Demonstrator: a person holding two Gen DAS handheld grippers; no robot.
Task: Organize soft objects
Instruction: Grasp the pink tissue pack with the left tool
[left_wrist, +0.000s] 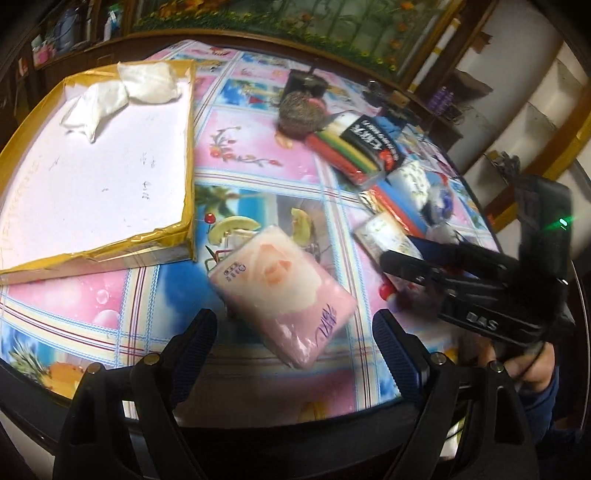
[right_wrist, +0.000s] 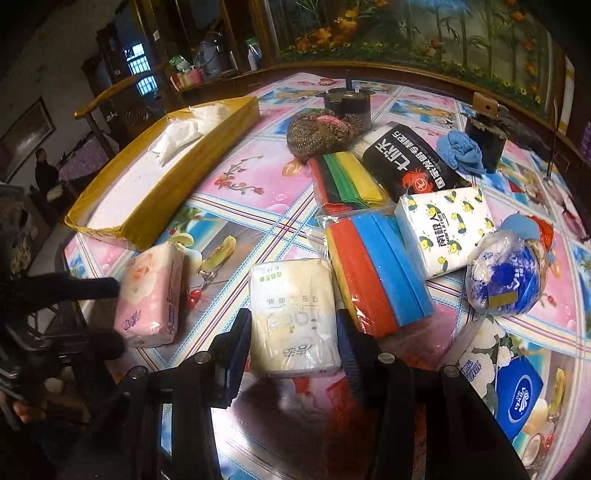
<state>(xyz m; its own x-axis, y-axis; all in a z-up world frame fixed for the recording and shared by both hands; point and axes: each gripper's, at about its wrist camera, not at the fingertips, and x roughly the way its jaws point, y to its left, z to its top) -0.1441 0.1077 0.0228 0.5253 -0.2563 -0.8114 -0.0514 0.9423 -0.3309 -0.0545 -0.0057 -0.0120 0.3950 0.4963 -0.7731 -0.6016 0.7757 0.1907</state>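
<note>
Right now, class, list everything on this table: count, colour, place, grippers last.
box: one, yellow rim, white inside, far left
pouches: two, white, in the box
pink tissue pack: one, pink, near left
cream tissue pack: one, cream, near centre
sponge packs: two, multicoloured, centre
black packet: one, black, behind centre
lemon-print tissue pack: one, white, right of centre
scourers: count unclear, brownish, far centre
blue cloth: one, blue, far right
wrapped roll: one, blue-white, right
left gripper: one, black, open, astride pink tissue pack
right gripper: one, black, closed on cream tissue pack
</note>
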